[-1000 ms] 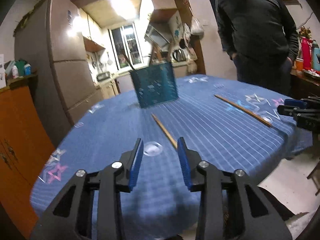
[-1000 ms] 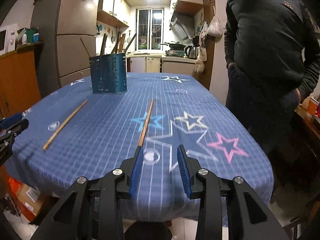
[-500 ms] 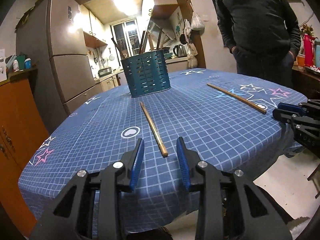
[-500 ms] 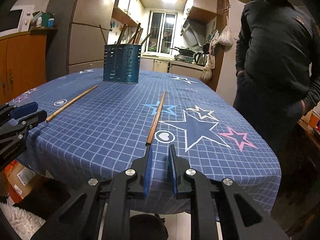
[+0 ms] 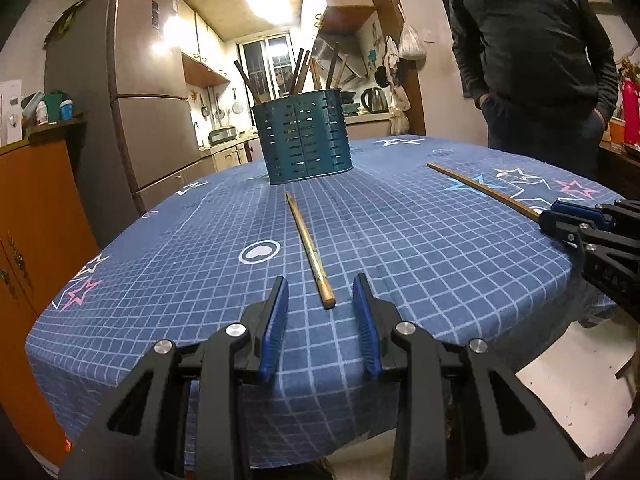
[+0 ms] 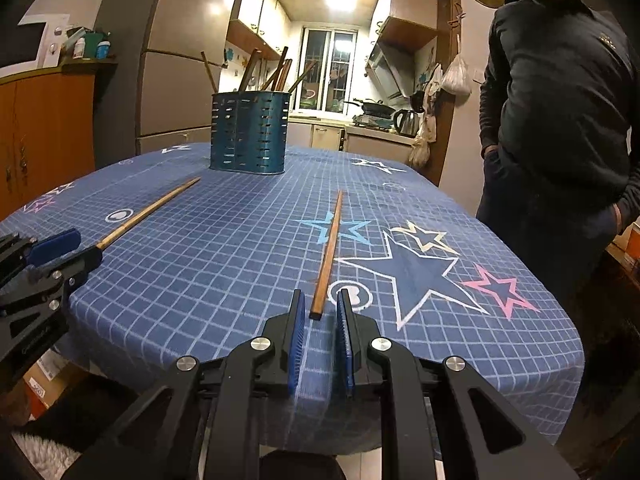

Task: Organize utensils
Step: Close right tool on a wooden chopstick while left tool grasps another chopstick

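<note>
Two wooden chopsticks lie on the blue checked tablecloth. One chopstick (image 5: 307, 248) points at my open left gripper (image 5: 321, 290), its near tip between the fingertips. The other chopstick (image 6: 329, 250) ends between the blue pads of my right gripper (image 6: 320, 306), which is open but narrow, not touching it. A teal perforated utensil holder (image 5: 306, 140) with several chopsticks in it stands at the table's far side; it also shows in the right wrist view (image 6: 250, 136).
A person in dark clothes (image 6: 560, 112) stands at the table's right side. A grey fridge (image 5: 148, 112) and an orange cabinet (image 5: 32, 240) stand on the left. The table edge (image 6: 360, 432) lies just under both grippers.
Both grippers have come closer to the near chopstick tips. The right gripper narrowed its opening and has widened slightly again. The left gripper stayed open.
</note>
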Action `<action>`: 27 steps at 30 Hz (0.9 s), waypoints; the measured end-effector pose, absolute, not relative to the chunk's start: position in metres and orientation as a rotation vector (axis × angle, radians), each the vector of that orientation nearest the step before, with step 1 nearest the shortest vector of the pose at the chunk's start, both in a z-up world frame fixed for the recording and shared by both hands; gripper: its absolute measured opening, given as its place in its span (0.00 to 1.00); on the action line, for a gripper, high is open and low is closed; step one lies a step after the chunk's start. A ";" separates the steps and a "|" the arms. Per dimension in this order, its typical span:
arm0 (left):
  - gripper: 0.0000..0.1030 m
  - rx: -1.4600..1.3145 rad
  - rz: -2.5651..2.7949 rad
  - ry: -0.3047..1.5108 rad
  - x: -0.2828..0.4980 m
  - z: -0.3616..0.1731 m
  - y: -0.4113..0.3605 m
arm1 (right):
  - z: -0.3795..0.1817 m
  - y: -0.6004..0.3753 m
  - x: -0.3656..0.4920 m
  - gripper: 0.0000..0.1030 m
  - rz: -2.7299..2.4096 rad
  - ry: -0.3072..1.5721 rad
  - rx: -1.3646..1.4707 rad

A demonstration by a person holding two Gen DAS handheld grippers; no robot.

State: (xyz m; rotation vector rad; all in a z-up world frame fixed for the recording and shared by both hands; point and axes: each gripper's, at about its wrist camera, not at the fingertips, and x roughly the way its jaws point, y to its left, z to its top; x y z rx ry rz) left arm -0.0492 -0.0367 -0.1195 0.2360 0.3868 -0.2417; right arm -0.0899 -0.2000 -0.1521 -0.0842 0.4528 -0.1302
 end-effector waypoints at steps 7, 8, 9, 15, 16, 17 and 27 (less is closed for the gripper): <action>0.25 0.180 -0.253 0.378 -0.045 -0.122 -0.034 | -0.156 -0.197 -0.087 0.17 -0.168 0.423 -0.064; 0.20 0.175 -0.264 0.378 -0.046 -0.122 -0.033 | -0.156 -0.196 -0.087 0.15 -0.174 0.420 -0.060; 0.15 0.176 -0.273 0.375 -0.047 -0.123 -0.035 | -0.157 -0.195 -0.088 0.15 -0.181 0.417 -0.057; 0.12 0.162 -0.305 0.377 -0.046 -0.123 -0.033 | -0.159 -0.190 -0.089 0.08 -0.210 0.407 -0.039; 0.12 0.162 -0.311 0.379 -0.046 -0.123 -0.032 | -0.159 -0.190 -0.090 0.08 -0.212 0.404 -0.035; 0.11 0.161 -0.315 0.380 -0.045 -0.123 -0.031 | -0.159 -0.190 -0.090 0.08 -0.215 0.401 -0.030; 0.05 0.141 -0.304 0.417 -0.035 -0.118 -0.011 | -0.155 -0.189 -0.092 0.07 -0.228 0.412 0.007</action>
